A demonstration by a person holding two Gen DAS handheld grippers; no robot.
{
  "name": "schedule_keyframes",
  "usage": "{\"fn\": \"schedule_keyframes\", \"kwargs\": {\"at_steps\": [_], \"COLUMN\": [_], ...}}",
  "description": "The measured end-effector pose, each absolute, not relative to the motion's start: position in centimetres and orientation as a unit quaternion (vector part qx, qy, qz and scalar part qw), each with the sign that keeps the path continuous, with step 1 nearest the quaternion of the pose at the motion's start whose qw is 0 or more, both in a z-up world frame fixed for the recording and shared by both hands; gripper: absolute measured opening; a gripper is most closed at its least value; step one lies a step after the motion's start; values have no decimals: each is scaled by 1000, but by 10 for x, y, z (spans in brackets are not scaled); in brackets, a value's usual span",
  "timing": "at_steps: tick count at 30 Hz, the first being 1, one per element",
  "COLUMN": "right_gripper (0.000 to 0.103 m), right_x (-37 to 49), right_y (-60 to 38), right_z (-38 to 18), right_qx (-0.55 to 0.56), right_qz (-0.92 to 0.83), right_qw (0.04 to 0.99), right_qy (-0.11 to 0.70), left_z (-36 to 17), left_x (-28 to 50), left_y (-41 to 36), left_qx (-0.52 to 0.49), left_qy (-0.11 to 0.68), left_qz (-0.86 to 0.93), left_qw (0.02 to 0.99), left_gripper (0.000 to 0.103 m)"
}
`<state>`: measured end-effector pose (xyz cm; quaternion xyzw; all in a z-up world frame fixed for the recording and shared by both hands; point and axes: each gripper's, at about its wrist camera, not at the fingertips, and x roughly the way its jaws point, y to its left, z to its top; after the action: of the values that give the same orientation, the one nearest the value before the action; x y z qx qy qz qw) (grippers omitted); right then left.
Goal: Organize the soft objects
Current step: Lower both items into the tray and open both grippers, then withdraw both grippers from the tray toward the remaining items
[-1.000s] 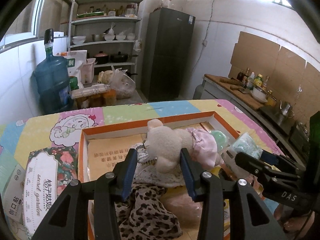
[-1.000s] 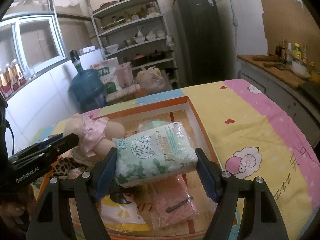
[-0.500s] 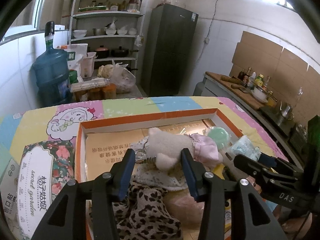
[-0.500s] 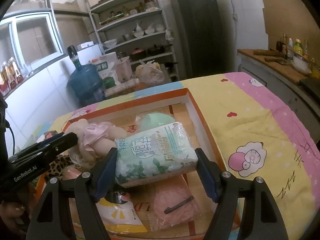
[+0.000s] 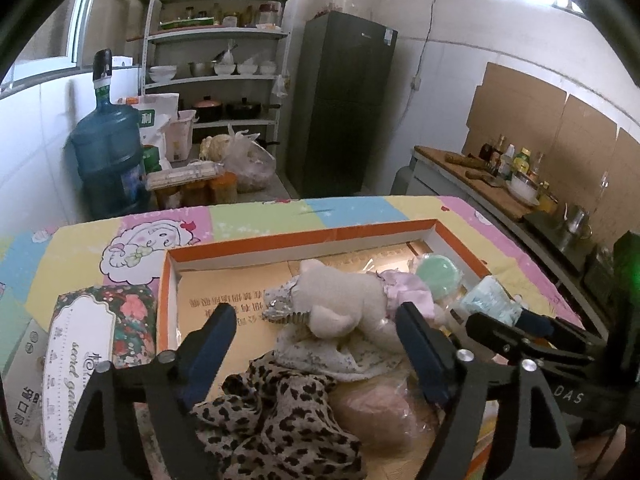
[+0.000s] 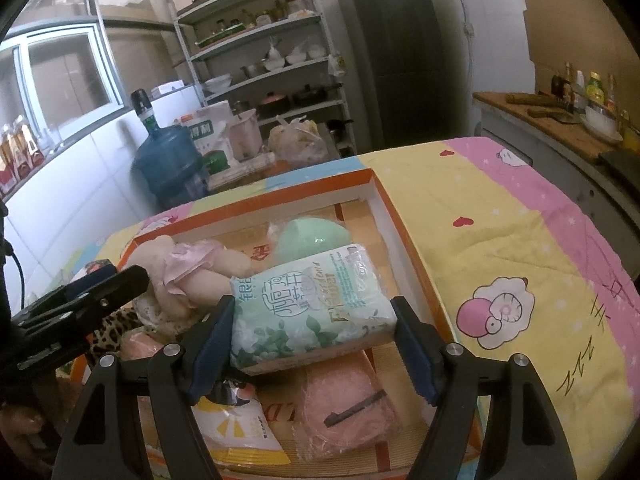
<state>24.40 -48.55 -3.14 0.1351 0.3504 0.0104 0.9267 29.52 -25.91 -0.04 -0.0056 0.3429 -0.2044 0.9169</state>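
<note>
An orange-rimmed cardboard box point(image 5: 280, 240) point(image 6: 404, 232) lies on the patterned table. A cream plush toy in a pink dress point(image 5: 344, 300) point(image 6: 192, 272) lies in it on a white cloth. My left gripper point(image 5: 316, 340) is open, its fingers apart on either side of the toy and clear of it. My right gripper point(image 6: 314, 336) is shut on a green-and-white tissue pack point(image 6: 308, 304) point(image 5: 490, 306), held above the box's right half. A leopard-print cloth point(image 5: 276, 420), a green round pad point(image 6: 312, 240) and pink packets point(image 6: 344, 408) also lie in the box.
A floral tissue box point(image 5: 88, 344) lies left of the cardboard box. A yellow-and-white packet point(image 6: 236, 428) lies at the near edge. Beyond the table stand a water jug point(image 5: 108, 160), shelves point(image 5: 220, 80), a fridge point(image 5: 340, 112) and a counter point(image 5: 500, 184).
My left gripper has opened and let go of the plush toy, which now lies lower in the box. The right gripper still holds the tissue pack, slightly lower.
</note>
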Motion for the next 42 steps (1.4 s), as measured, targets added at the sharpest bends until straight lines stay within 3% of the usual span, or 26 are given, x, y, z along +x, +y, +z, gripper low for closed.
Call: {"fn": "schedule_keyframes", "kwargs": {"at_steps": [14,42], "right_gripper": [84,84], "right_x": [239,186], "right_y": [-488,-453], "right_z": [-28,17], "right_qx": [130,103], "right_qz": [8,-11], "right_qw": [933,953], "right_qy": [335,283], "left_z": [17,47], "left_x": [279,233], "left_y": [-251,-216], "left_qx": [-13,-19], "left_qy": [315,278], "left_qz": [-207,-193], "left_qw": [926,941], "left_gripper": [83,83]}}
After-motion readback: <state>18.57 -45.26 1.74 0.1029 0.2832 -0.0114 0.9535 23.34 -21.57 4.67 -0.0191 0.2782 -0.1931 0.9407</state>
